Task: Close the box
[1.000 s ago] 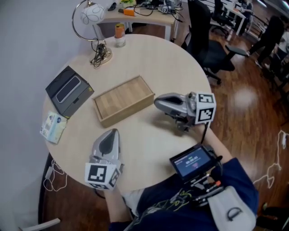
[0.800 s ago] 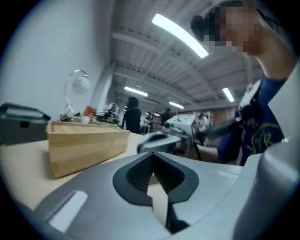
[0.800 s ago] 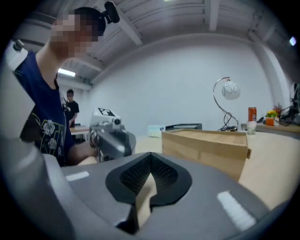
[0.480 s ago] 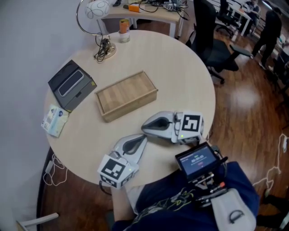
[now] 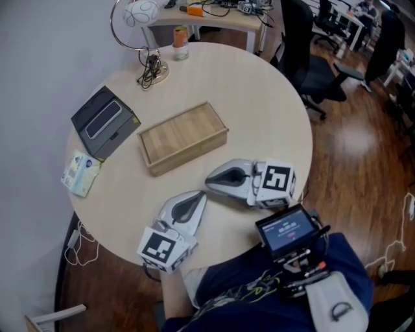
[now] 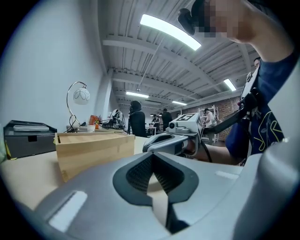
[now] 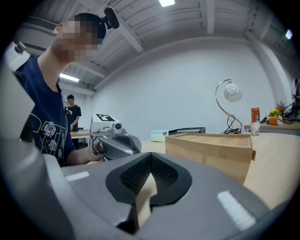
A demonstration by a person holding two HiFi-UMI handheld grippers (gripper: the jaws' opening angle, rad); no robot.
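The light wooden box (image 5: 183, 137) lies flat mid-table, its slatted top level inside the rim. It also shows in the left gripper view (image 6: 93, 150) and the right gripper view (image 7: 211, 147). Both grippers rest on the table near the front edge, clear of the box. My left gripper (image 5: 197, 198) points up-right toward the box, shut and empty (image 6: 152, 157). My right gripper (image 5: 212, 179) points left, just above the left one's tip, jaws shut with nothing between them (image 7: 151, 157). Each gripper sees the other close by.
A dark grey device (image 5: 104, 123) and a small printed pack (image 5: 81, 174) sit at the round table's (image 5: 259, 104) left. A globe lamp (image 5: 139, 13), an orange can (image 5: 179, 37) stand at the back. Office chairs (image 5: 311, 58) are to the right. A screen (image 5: 288, 228) hangs on the person's chest.
Both grippers came back toward the table's front edge and closer together, the right one leaving the box's right end. Over the last half second they have barely moved.
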